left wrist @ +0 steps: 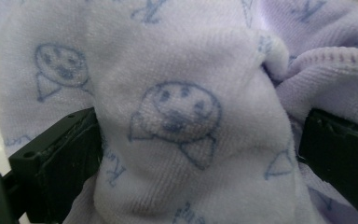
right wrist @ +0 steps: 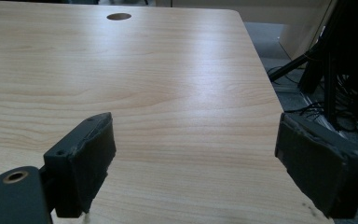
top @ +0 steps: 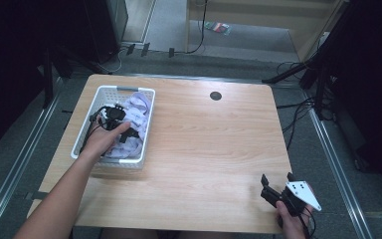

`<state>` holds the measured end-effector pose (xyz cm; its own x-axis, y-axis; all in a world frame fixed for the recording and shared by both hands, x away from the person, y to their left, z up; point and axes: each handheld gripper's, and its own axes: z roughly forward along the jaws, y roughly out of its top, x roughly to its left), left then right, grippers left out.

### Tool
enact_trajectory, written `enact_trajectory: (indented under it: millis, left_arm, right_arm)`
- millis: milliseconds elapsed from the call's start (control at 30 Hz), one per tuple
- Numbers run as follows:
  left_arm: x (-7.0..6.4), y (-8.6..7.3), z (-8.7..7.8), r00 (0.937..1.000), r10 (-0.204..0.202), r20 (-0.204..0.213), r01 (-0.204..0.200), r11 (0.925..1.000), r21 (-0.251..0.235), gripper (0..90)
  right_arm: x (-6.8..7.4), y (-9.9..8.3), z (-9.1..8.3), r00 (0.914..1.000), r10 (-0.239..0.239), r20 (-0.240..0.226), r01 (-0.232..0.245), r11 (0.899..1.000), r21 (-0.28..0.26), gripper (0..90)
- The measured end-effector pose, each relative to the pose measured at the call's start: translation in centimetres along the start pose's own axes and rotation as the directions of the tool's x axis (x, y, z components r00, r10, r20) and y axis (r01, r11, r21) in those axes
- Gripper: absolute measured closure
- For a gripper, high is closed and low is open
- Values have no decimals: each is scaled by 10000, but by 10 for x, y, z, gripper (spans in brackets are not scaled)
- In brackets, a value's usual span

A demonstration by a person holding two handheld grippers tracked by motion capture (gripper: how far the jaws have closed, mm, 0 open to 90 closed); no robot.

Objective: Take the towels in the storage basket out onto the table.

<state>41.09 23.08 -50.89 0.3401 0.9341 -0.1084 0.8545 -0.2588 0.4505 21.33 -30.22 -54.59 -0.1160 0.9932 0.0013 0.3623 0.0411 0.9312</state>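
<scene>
**Left gripper in the basket on a lavender towel, right gripper idle at the near corner**

The wooden tabletop point(top: 204, 144) takes up most of the high view, pale with a light grain, and a small dark round hole point(top: 215, 95) sits near its far edge. That same hole point(right wrist: 119, 17) appears far off in the right gripper view, beyond a bare stretch of wood.

A white slotted basket point(top: 146, 124) stands on the left part of the tabletop, close to the left edge. Inside it lies a crumpled lavender towel point(top: 138, 107), soft terry cloth printed with small blue cartoon faces and lettering, with a stitched hem visible at the upper right of the left gripper view.

The person's left hand point(top: 102, 139) reaches into the basket holding the left gripper point(left wrist: 200, 154), whose jaws stand on either side of a bunched fold of the towel point(left wrist: 182, 116) and press into the cloth, pinching it.

The right gripper point(top: 277, 180) is held by the right hand point(top: 291, 224) at the near right corner of the tabletop, well apart from the basket. Its jaws are spread wide with nothing between them, just above the wood, and a grey three-cornered plate point(top: 303, 193) sits on top of it.
</scene>
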Motion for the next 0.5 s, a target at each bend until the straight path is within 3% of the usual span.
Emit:
enact_trajectory:
  millis: [100,167,200,233,333,433,500]
  left_arm:
    - [-1,1,4,9999,78,-105,-74,9993,355,0]
    - [-3,1,6,9975,303,-639,-272,9984,488,58]
    - [-3,1,6,9975,303,-639,-272,9984,488,74]
    - [-7,1,5,9942,442,-982,-390,9978,542,134]
    - [-8,1,3,9910,449,-1264,-377,9976,589,232]
    - [-8,3,-1,9905,324,-1338,-259,9984,500,414]
    - [-7,3,-3,9911,223,-1311,-167,9989,431,481]
  right_arm:
    - [0,0,0,10000,-8,-2,8,10000,9,124]
    - [0,0,0,10000,-10,6,10,10000,-3,124]
    - [0,0,0,10000,-10,6,10,10000,-3,124]
    - [0,0,0,10000,-1,10,1,10000,-5,124]
    - [0,0,0,10000,-1,1,1,10000,9,124]
    - [0,0,0,10000,-13,-3,13,10000,6,124]
    - [0,0,0,10000,2,4,-2,10000,19,123]
